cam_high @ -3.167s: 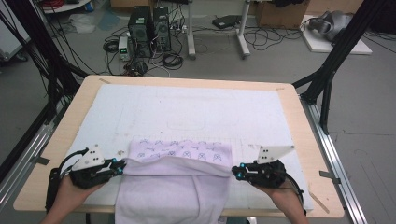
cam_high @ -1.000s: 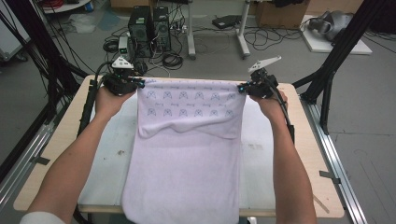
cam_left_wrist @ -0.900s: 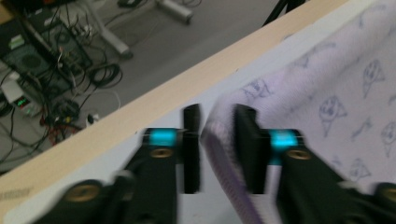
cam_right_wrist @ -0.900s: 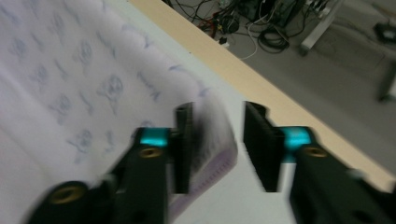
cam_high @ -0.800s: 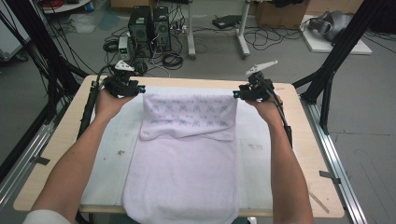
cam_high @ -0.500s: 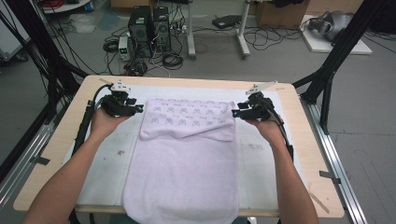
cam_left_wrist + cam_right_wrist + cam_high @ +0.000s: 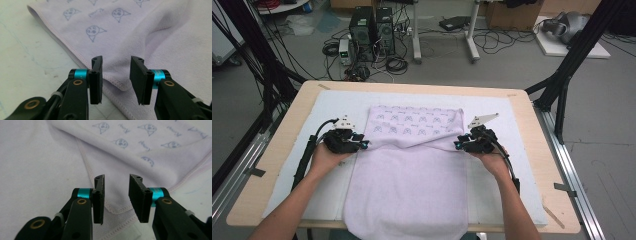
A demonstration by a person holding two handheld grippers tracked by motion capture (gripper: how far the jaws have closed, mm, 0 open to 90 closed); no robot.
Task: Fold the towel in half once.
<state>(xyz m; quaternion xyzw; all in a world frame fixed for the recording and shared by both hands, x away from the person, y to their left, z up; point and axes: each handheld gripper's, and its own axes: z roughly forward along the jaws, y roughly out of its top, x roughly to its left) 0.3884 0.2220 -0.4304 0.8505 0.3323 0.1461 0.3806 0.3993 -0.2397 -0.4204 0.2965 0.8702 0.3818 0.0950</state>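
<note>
Both my claws, left gripper (image 7: pixel 362 145) and right gripper (image 7: pixel 458 145), sit with jaws apart at the folded corners of the towel (image 7: pixel 412 170) on the table (image 7: pixel 277 150), so I reckon pinching those corners comes next.

A wooden bench (image 7: pixel 287 145) is holding a big white mat (image 7: pixel 337 100) that is covering most of its top. A soft purple towel (image 7: pixel 412 185) is lying on the mat, folded over, and hanging off the near edge.
</note>
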